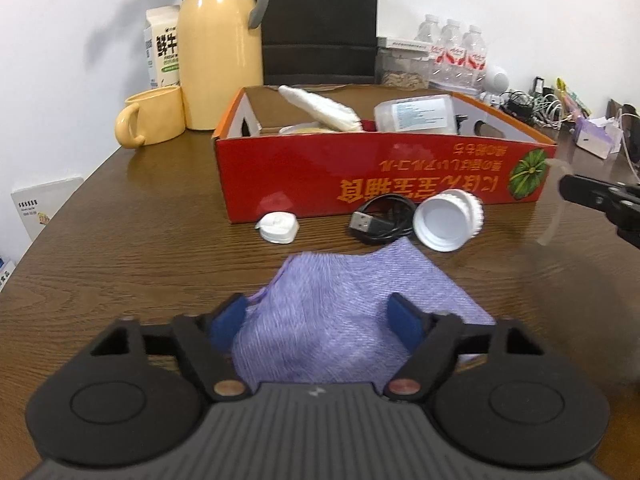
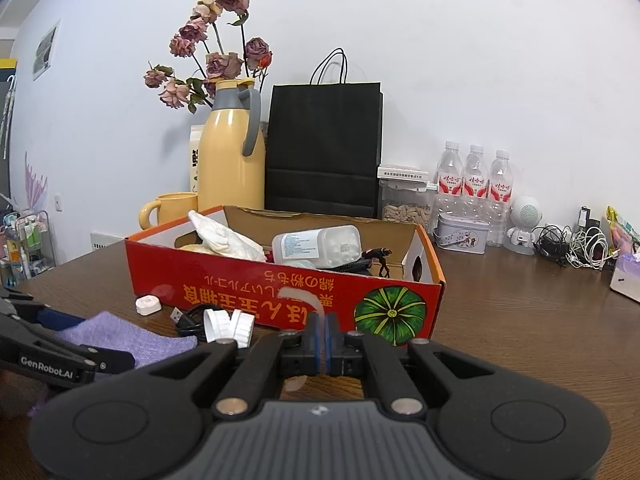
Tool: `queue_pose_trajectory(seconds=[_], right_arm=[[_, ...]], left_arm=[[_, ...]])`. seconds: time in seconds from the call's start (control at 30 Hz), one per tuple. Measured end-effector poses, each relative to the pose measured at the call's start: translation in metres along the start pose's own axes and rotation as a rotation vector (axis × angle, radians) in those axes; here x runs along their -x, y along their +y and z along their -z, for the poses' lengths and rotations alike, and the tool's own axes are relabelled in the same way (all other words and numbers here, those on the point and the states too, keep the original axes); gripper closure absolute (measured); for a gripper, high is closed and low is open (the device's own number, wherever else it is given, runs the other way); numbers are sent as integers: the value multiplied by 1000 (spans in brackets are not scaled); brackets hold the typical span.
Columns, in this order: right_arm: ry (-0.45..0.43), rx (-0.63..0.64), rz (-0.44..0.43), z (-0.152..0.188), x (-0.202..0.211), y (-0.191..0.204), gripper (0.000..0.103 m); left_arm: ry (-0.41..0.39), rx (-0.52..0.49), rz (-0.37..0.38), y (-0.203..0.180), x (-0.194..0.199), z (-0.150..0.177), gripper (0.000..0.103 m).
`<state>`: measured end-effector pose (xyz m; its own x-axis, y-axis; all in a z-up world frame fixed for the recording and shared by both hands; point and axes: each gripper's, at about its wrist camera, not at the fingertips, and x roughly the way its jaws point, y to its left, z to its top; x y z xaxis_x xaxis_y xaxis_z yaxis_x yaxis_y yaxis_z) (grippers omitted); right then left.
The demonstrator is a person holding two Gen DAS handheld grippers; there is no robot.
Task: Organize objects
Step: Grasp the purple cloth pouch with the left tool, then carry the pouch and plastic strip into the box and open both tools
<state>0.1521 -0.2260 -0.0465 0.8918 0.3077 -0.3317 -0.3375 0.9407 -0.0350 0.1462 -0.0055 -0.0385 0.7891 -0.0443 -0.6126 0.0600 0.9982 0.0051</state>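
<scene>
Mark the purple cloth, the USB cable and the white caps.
purple cloth (image 1: 340, 312): left wrist view, middle of the fabric.
USB cable (image 1: 366, 223): left wrist view, its plug.
white caps (image 1: 440, 226): left wrist view, open cap's inside.

A dark wooden table (image 2: 520, 320) with a rounded edge stands against a plain white wall (image 2: 440, 60). Along its far edge sit a yellow thermos jug (image 2: 230, 152), a black paper bag (image 2: 324, 148) and three water bottles (image 2: 474, 176). Soft, even light fills the room.
</scene>
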Motion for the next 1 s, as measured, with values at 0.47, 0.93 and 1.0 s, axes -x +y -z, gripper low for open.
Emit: queue_pose_trajectory(seconds=[0.47,0.93,1.0], right_arm=[[-3,4,-7,-1,4,0,102],[-97,46,-29,-32,1,6,102],[-118,52,-26,-42,-3,7,102]], left_arm=[[-140,11,84,-12,30,-7,88],[-340,-13,134,-26,58,-62,88],[-364,-13,131,-27,58,-70,88]])
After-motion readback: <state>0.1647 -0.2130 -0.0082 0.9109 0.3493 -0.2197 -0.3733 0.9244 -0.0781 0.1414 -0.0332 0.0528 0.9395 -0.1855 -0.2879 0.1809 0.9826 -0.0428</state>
